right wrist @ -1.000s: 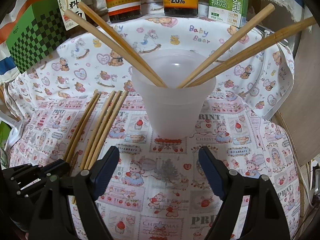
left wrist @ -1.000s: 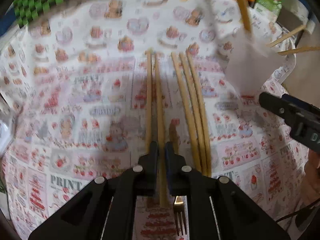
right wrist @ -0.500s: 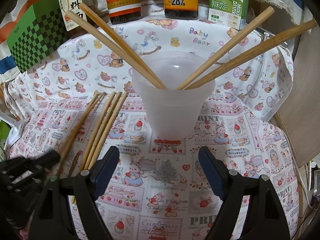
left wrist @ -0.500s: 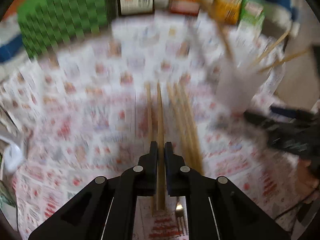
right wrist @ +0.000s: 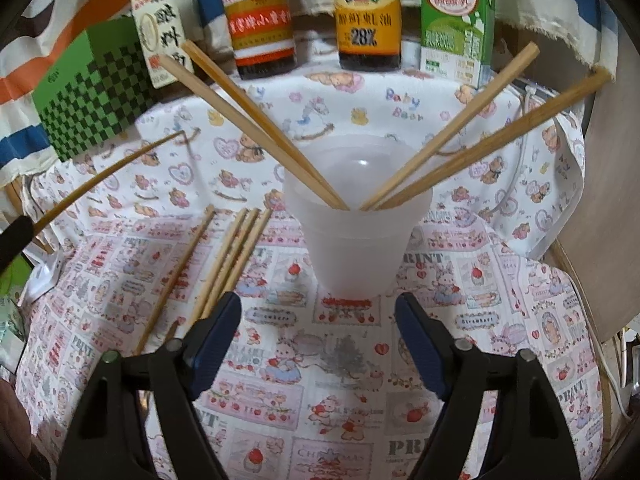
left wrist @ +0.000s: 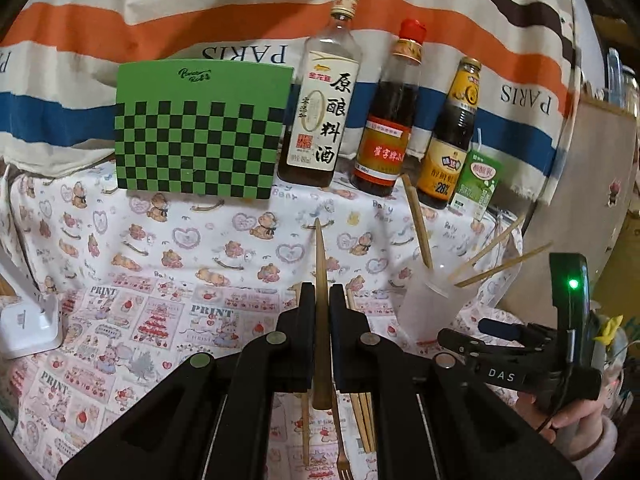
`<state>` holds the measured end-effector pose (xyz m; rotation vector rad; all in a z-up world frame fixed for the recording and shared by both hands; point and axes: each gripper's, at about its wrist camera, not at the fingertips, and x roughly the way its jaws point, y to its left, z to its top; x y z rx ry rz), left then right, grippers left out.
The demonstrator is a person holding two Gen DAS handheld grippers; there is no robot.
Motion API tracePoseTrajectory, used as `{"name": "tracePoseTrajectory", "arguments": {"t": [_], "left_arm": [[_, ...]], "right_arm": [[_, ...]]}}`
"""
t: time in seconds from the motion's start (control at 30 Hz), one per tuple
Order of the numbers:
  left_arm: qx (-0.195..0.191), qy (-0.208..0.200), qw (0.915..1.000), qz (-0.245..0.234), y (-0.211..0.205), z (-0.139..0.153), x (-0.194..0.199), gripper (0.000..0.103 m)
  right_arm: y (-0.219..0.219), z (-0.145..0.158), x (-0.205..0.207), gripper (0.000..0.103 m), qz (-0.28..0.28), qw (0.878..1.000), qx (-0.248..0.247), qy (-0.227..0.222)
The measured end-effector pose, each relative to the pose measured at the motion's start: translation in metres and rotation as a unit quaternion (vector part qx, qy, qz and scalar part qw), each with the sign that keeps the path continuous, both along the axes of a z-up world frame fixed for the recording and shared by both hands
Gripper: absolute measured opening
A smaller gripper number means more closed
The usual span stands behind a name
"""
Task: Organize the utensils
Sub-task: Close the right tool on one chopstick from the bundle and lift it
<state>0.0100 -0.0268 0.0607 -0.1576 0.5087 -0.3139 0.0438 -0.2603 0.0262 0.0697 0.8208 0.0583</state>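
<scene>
Printed cotton with bears and strawberry cakes covers the table (right wrist: 320, 400) under everything. Off it, a slim round wooden chopstick (left wrist: 320, 300) sits pinched between the nearly closed jaws of the left gripper (left wrist: 320, 308), its tapered tip pointing at the bottles. Four more sticks (right wrist: 224, 272) lie flat on the cloth beside a frosted, tapering plastic cup (right wrist: 356, 240) that holds four square-ended ones leaning apart. The right gripper (right wrist: 318, 320) hangs before the cup, jaws wide, just narrowing, with nothing between them. Behind stand three glass sauce bottles (left wrist: 384, 120), a green carton (right wrist: 456, 28) and a checkered green board (left wrist: 200, 128).
</scene>
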Motion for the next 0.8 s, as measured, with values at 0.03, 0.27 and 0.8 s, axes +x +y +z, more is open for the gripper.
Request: {"name": "tracePoseTrajectory", "arguments": {"t": [0.03,0.27,0.8], "left_arm": [[0.0,0.005,1.0,-0.004,0.002,0.0,0.001,0.006],[-0.009,0.005,0.9999,-0.004,0.01,0.006,-0.002,0.006],[-0.03,-0.078,0.9949,0.055,0.04,0.02,-0.013,0.006]], "right_arm": [[0.001,0.001,-0.001,0.064,0.003,1.0,0.002,-0.004],[0.005,0.005,-0.006,0.048,0.017,0.999,0.028,-0.023],[0.01,0.006,-0.008,0.034,0.044,0.997,0.046,-0.041]]}}
